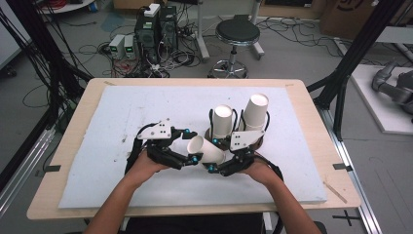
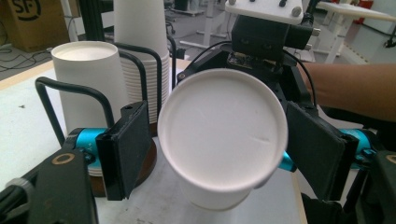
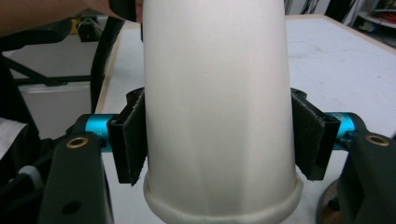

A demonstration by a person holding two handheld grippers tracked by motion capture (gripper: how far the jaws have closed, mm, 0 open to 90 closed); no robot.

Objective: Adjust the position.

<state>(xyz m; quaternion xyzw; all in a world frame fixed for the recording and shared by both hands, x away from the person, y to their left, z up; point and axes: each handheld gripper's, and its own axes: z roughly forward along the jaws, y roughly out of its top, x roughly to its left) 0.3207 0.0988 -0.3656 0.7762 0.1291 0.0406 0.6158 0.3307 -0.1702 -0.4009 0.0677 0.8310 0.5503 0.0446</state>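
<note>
From above, a white paper cup point(image 1: 205, 149) lay tipped on its side between the two tools, above the white mat point(image 1: 122, 112) on the tabletop point(image 1: 87, 97). The right tool point(image 1: 217, 167) was clenched on the cup near its rim; the right gripper view showed both black pads pressed flat against the cup's point(image 3: 219, 116) wall, with the rolled rim at the bottom of that picture. The left gripper view looked straight at the cup's closed base point(image 2: 222, 133). There the left tool's point(image 2: 224, 158) jaws stood apart on either side of the base, with a gap on the left; whether the right pad touched could not be told, so the tool looked released.

Behind the cup stood a black wire holder point(image 1: 213, 117) with two stacks of upside-down cups: a shorter stack point(image 1: 223, 120) and, just right of it, a taller stack point(image 1: 255, 112) leaning slightly. The left gripper view showed the nested rims of the taller stack point(image 2: 142, 56) inside the wire loops.

Both forearms came in from the bottom edge. The left hand point(image 1: 144, 165) and right hand point(image 1: 260, 170) were angled inward so the tools met at the cup.
</note>
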